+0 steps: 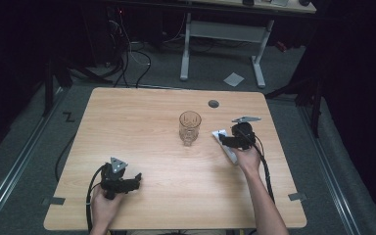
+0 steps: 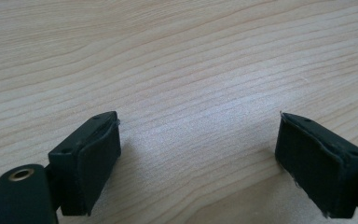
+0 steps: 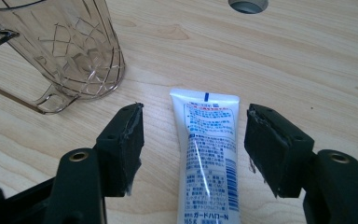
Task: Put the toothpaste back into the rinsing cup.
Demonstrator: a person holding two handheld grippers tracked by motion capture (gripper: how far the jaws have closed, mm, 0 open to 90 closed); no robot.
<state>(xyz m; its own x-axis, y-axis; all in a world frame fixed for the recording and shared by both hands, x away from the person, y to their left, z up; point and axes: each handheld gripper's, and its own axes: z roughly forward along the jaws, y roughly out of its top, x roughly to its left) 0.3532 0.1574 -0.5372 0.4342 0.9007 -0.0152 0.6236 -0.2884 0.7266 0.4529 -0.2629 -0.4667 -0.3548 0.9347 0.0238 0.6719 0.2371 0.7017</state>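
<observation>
A clear cut-pattern glass cup [image 1: 190, 128] [image 3: 70, 51] stands upright near the middle of the wooden table [image 1: 142, 117]. Just right of it a white tube with blue print [image 1: 224, 144] [image 3: 209, 154] lies flat. My right gripper [image 1: 226, 140] [image 3: 194, 149] hovers over the tube, open, with one jaw on each side of it and not touching. My left gripper [image 1: 136, 178] [image 2: 198, 161] rests low at the table's front left, open, with bare wood between its jaws.
A grey round cable port [image 1: 213, 104] [image 3: 248, 4] sits in the table near the far edge. Beyond the table stand a white desk frame [image 1: 225, 34] and loose cables on the floor. Bare wood lies between the two grippers.
</observation>
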